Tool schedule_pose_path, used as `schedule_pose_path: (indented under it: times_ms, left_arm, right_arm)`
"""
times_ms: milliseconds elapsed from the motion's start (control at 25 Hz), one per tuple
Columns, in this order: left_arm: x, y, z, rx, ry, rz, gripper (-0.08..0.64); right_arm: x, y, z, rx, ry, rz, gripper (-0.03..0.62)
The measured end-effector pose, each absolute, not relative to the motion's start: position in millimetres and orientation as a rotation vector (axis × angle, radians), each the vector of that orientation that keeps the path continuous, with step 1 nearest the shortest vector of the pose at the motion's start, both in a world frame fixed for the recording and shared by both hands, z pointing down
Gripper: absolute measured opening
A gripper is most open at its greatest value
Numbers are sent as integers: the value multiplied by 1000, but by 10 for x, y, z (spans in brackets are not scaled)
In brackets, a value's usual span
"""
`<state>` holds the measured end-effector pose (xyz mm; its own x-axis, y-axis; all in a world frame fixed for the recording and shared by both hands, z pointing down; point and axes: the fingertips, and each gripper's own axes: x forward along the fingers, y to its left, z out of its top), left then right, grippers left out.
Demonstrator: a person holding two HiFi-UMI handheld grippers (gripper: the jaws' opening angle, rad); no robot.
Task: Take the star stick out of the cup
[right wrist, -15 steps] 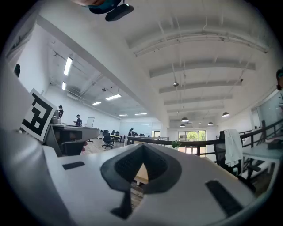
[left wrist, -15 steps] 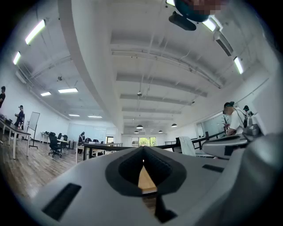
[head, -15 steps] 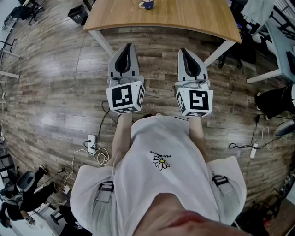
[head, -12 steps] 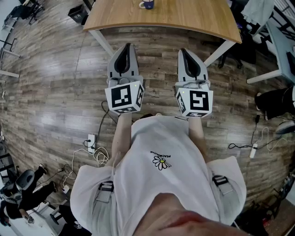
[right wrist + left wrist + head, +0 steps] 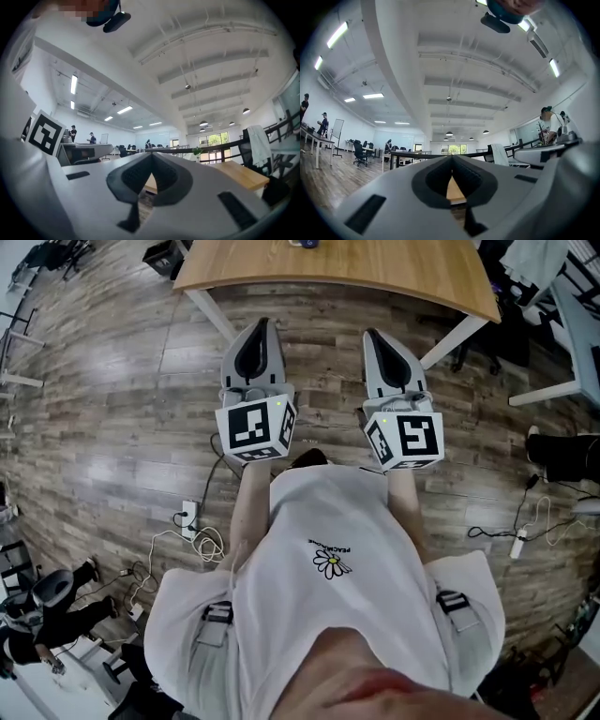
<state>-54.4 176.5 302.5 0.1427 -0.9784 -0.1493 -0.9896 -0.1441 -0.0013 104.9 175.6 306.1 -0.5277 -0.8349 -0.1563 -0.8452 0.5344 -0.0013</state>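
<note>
My left gripper (image 5: 260, 329) and right gripper (image 5: 377, 338) are held side by side in front of the person's chest, over the wooden floor, pointing at the table (image 5: 375, 268). Both are shut with nothing between the jaws. Only the bottom edge of the blue cup (image 5: 305, 243) shows, at the top rim of the head view on the table's far part. The star stick is not in sight. In the left gripper view the left gripper (image 5: 452, 159) has its tips meeting, and a sliver of table shows in the gap behind them. The right gripper (image 5: 152, 157) looks the same in its own view.
The table stands on white slanted legs (image 5: 211, 315). Cables and a power strip (image 5: 187, 519) lie on the floor at the left, and another strip (image 5: 517, 545) at the right. A person (image 5: 42, 610) is at the lower left. Chairs and desks stand at the right.
The table and cup have slid up the head view, so the cup is almost cut off. Both grippers stay shut and level, a little higher in the picture.
</note>
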Motion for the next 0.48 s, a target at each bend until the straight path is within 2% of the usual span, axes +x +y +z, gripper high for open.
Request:
schedule_pose_path:
  times_ms: [480]
  left_arm:
    - [-584,1513,3052,-2296,1949,169,15]
  right_arm:
    - [1040,1509,3159,-1456,2603,74,6]
